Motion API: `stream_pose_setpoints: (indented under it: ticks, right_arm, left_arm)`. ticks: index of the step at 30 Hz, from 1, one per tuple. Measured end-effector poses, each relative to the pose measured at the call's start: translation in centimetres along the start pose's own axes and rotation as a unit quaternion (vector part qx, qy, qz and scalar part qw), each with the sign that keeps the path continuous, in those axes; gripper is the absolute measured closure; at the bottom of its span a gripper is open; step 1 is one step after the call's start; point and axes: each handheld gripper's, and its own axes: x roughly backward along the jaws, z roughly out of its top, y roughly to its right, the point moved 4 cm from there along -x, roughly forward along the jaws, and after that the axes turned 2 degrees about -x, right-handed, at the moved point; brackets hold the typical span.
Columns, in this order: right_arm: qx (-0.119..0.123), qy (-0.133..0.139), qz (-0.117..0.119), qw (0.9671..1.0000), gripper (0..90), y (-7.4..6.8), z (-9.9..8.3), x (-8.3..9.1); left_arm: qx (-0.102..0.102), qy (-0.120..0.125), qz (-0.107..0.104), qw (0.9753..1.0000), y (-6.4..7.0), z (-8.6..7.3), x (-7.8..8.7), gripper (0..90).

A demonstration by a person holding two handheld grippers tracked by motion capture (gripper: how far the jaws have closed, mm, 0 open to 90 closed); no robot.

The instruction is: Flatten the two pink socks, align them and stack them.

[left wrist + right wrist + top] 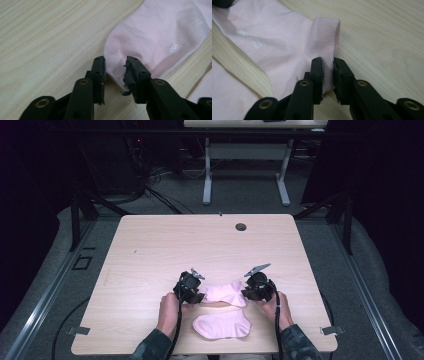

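Your left gripper [196, 291] pinches the toe end of the far sock [226, 293], and your right gripper [250, 288] pinches its cuff end. Both jaws are clamped on cloth. The sock lies long-ways between them on the surface [150, 250], just behind the near sock [222, 325].

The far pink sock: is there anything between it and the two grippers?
Nothing visible. The left gripper has the far pink sock at its toe end, between its jaws; the right gripper has the cuff end. The near pink sock lies apart.
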Motion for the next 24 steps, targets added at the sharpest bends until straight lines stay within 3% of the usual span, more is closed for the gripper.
stream_pose_setpoints:
  ticks: [5, 11, 17, 24]
  right_arm:
    - [0.015, -0.003, -0.002, 0.9999, 83.3, -0.1, 0.0, 0.1]
    - [0.007, 0.008, 0.010, 0.9999, 84.0, -0.1, 0.0, 0.4]
    - [0.007, 0.038, 0.008, 0.9992, 84.0, -0.4, 0.6, 2.7]
    - [0.021, 0.051, 0.015, 0.9984, 84.0, -1.5, 0.9, 5.7]
  left_arm:
    - [-0.009, 0.006, -0.002, 0.9999, 0.2, -0.2, 0.0, 85.0]
    - [-0.011, 0.016, -0.001, 0.9998, 0.0, -0.3, 0.4, 88.2]
    - [-0.005, 0.045, -0.012, 0.9989, 0.0, -0.2, 2.8, 88.3]
    - [0.003, 0.072, -0.032, 0.9969, 0.2, -0.5, 5.8, 88.2]
